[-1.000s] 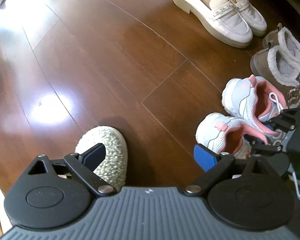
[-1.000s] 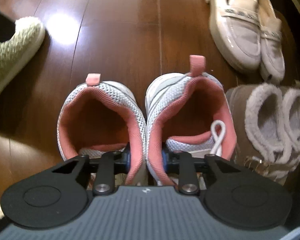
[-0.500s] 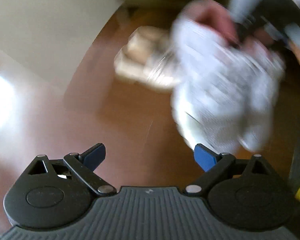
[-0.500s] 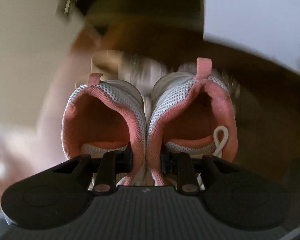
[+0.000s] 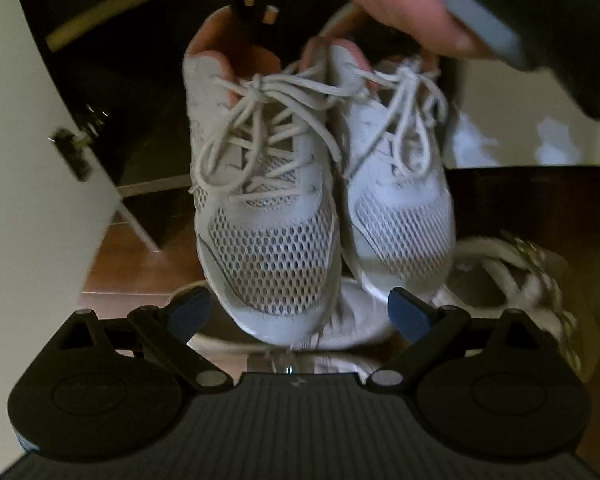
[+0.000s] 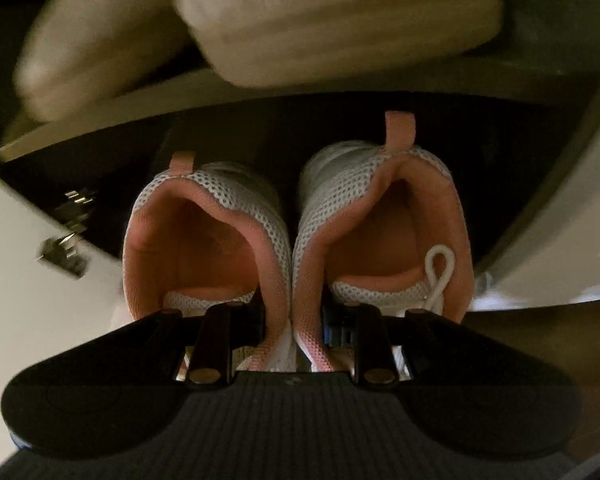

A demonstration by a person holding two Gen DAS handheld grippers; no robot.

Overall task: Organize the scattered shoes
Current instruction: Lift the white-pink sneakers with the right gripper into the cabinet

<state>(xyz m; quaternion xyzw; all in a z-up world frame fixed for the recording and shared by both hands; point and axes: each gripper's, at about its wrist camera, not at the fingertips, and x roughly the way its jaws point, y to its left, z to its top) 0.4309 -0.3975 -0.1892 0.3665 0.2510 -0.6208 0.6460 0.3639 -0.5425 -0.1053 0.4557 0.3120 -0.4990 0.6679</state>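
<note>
A: Right gripper (image 6: pixel 292 332) clamped on the pinched-together inner collars of the pair of white mesh sneakers (image 6: pixel 296 240), pink linings facing the camera, heels toward a dark cabinet opening.

B: Held in the air, then?

A: Yes, dangling toes-down in the left wrist view (image 5: pixel 320 208), above other pale shoes (image 5: pixel 512 280) on the wood floor (image 5: pixel 140 264). Left gripper (image 5: pixel 300 312) spread wide, nothing between the pads.

B: Best way to finish the carry?

A: Keep the squeeze firm (two collars in one pinch can slip apart), level the soles, slide in heel-first under the shelf board (image 6: pixel 180 92), set down before letting go.

B: Anything unclear?

A: Floor of that compartment lost in darkness. Pale soled things (image 6: pixel 320 20) on the shelf blurred, probably shoes. Hand (image 5: pixel 404 4) cut off at the frame edge.
</note>
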